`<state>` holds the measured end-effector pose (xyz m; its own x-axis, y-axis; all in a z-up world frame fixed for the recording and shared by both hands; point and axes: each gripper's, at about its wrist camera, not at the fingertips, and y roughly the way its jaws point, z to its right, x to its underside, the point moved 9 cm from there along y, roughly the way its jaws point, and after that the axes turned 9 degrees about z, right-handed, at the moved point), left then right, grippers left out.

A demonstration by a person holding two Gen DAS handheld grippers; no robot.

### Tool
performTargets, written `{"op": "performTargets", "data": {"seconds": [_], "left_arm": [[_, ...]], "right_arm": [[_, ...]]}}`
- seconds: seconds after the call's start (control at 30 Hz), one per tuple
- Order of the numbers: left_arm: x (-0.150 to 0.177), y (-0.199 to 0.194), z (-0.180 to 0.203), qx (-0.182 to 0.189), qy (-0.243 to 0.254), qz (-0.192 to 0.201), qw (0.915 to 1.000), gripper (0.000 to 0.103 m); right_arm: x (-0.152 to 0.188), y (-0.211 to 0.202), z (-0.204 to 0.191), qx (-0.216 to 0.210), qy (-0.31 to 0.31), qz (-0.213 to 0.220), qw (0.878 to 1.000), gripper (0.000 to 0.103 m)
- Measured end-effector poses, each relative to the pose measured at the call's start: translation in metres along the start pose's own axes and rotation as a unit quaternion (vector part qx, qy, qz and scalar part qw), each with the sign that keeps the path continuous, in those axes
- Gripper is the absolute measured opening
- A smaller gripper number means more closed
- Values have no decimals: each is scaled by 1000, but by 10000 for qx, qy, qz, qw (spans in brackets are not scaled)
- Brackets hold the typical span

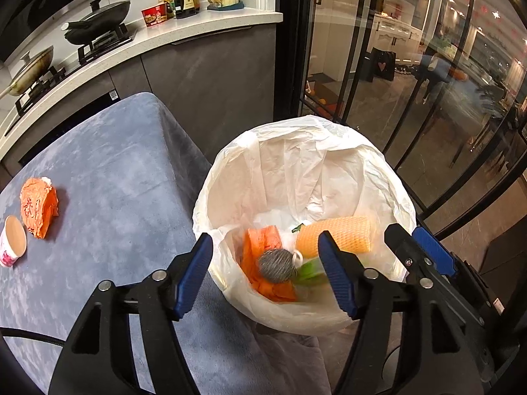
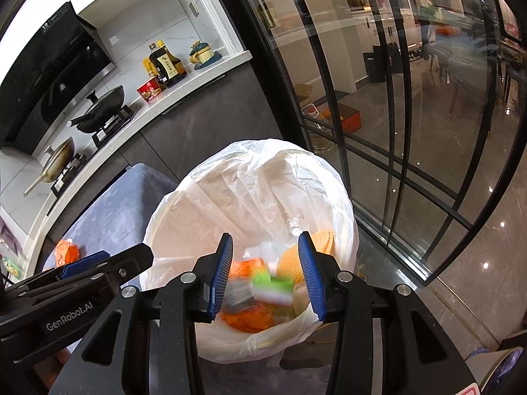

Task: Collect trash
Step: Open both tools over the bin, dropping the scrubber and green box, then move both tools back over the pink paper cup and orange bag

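A bin lined with a white bag (image 1: 329,151) (image 2: 230,171) stands beside the blue-grey table (image 1: 108,177). Inside lie an orange wrapper (image 1: 260,240), a steel-wool ball (image 1: 276,265), an orange foam net (image 1: 342,235) and a green item (image 1: 309,271). My left gripper (image 1: 265,273) is open and empty over the bin's near rim. My right gripper (image 2: 265,275) is open above the bin; a blurred green-and-white piece (image 2: 273,288) is between its fingers in mid-air, not gripped. On the table lie a crumpled orange bag (image 1: 38,209) (image 2: 66,251) and a paper cup (image 1: 13,242).
A kitchen counter (image 1: 210,21) with pans on a stove (image 1: 98,29), bottles and an instant-noodle bowl (image 1: 154,14) runs behind the table. Glass doors with black frames (image 1: 395,82) stand right of the bin. The right gripper's side (image 1: 428,260) shows close to the left one.
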<state>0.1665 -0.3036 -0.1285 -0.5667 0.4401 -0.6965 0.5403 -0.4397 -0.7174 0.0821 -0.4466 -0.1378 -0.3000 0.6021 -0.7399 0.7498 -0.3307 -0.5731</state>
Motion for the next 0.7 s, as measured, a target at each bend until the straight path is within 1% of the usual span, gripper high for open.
{"op": "performTargets", "data": {"seconds": [0.4,0.6,0.7], "left_arm": [[-1,-6,-7,-9,-111,52,9999,64],[0,-17,-21,-40,-246,116,9996,64],[2,-22,-34,-80,-367,133,9992,64]], "right_arm": [[-5,-9,-4,-6,-29,102,9999,41],[-6,-15,-18,-83,-135,124,9998,41],[-6,-18,-28,-141,-218,135,9996,41]]}}
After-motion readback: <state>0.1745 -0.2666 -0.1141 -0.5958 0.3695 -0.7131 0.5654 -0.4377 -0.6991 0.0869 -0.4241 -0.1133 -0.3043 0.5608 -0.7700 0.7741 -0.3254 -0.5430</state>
